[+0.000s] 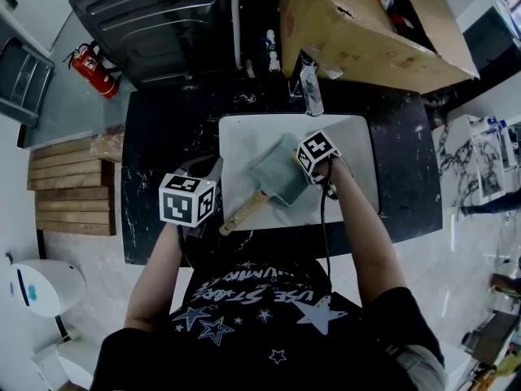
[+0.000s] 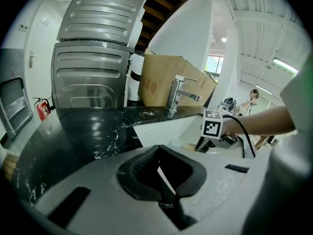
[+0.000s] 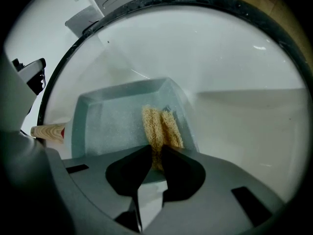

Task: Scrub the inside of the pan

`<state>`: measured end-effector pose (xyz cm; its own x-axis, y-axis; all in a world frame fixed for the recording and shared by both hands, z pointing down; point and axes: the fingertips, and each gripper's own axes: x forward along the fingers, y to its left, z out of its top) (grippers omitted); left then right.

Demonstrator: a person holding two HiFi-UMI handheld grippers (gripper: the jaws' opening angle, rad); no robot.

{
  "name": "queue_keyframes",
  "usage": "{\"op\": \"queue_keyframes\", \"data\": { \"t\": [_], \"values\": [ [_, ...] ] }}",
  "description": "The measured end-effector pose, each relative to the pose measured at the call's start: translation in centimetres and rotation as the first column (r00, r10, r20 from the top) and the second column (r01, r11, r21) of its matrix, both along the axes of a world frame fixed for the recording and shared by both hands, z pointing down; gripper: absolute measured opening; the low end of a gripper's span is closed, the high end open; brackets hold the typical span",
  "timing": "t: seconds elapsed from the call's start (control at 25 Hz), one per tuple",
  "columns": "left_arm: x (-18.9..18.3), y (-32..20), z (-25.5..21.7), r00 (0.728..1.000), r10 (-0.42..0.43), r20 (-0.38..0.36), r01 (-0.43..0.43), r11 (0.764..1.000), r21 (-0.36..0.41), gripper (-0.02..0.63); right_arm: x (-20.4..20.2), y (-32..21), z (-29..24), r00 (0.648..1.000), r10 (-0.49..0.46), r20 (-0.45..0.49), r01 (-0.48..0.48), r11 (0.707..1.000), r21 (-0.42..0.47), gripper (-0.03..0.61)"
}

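Note:
A square grey-blue pan (image 1: 275,177) with a wooden handle (image 1: 242,214) lies in the white sink (image 1: 358,137). My right gripper (image 1: 303,166) reaches into the pan from the right and is shut on a yellow scrub sponge (image 3: 159,126), which is pressed onto the pan's floor (image 3: 112,126) near its right wall. My left gripper (image 1: 207,168) hovers over the sink's left rim, beside the handle but apart from it. In its own view the left gripper (image 2: 159,153) has its jaws together with nothing between them. The right gripper's marker cube (image 2: 212,124) shows there too.
A chrome faucet (image 1: 310,88) stands behind the sink, under a large cardboard box (image 1: 350,23). Black marbled counter (image 1: 163,137) surrounds the sink. A dark appliance (image 1: 155,15) sits at the back left, with a red fire extinguisher (image 1: 94,70) on the floor.

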<state>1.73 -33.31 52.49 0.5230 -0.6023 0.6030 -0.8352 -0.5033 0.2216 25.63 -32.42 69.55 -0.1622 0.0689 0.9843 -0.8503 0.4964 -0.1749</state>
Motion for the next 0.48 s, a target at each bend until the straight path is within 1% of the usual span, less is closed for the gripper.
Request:
{"op": "queue_keyframes", "data": {
  "t": [0.2,0.48],
  "values": [
    [0.0,0.1,-0.3,1.000,0.000,-0.008,0.000,1.000,0.006,0.008,-1.1,1.1,-0.6,1.000,-0.028,0.010,0.028,0.999,-0.026,0.067],
    [0.3,0.5,-0.7,1.000,0.008,-0.019,-0.008,1.000,0.017,0.008,-3.5,3.3,-1.6,0.996,-0.064,0.055,0.067,0.996,-0.062,0.067]
  ]
}}
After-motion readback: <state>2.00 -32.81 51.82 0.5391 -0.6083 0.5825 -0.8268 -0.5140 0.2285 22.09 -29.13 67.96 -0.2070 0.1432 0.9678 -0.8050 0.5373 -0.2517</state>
